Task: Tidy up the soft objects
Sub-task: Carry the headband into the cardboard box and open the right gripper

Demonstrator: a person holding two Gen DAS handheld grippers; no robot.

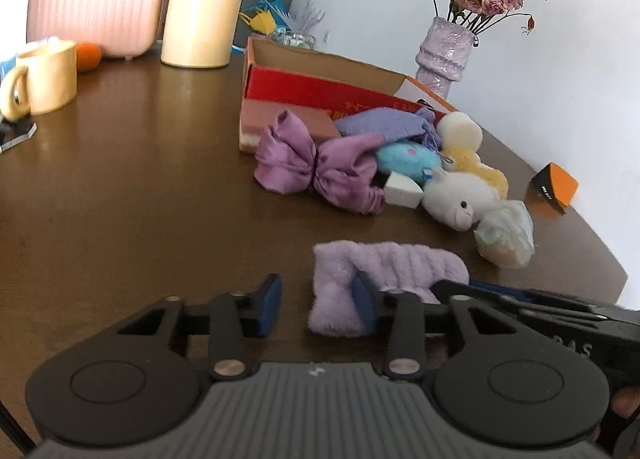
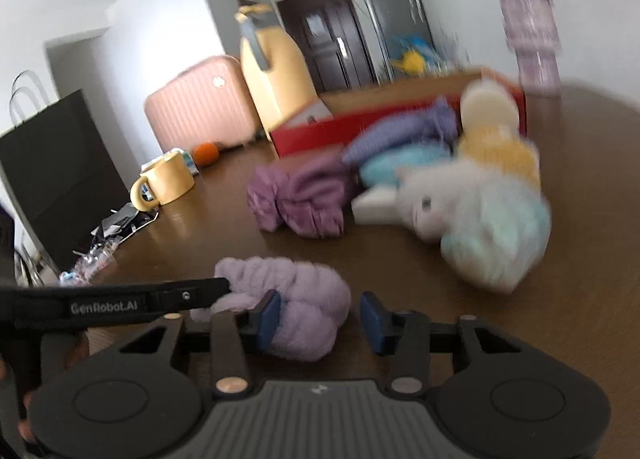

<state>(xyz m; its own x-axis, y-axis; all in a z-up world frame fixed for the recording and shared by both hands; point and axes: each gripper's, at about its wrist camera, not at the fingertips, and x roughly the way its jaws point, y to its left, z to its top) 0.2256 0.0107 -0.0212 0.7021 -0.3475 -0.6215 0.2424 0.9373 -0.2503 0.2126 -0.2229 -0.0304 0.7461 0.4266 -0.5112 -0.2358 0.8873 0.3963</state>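
Fluffy lilac cloth (image 1: pixel 384 283) on bench (image 1: pixel 140 179): light, limp, compressible; both claws, left (image 1: pixel 318 305) and right (image 2: pixel 318 321), spread, unpinched; grip bunched fold.

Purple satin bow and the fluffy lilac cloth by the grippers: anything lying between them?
No. In the left wrist view only bare brown table separates the purple satin bow from the fluffy lilac cloth.

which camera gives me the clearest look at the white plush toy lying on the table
The left wrist view. There the white plush toy is sharp: its dark eye and pale snout show, lying beside the purple satin bow. The right wrist view also shows it, nearer but smeared by motion blur, so only its outline and eye read.
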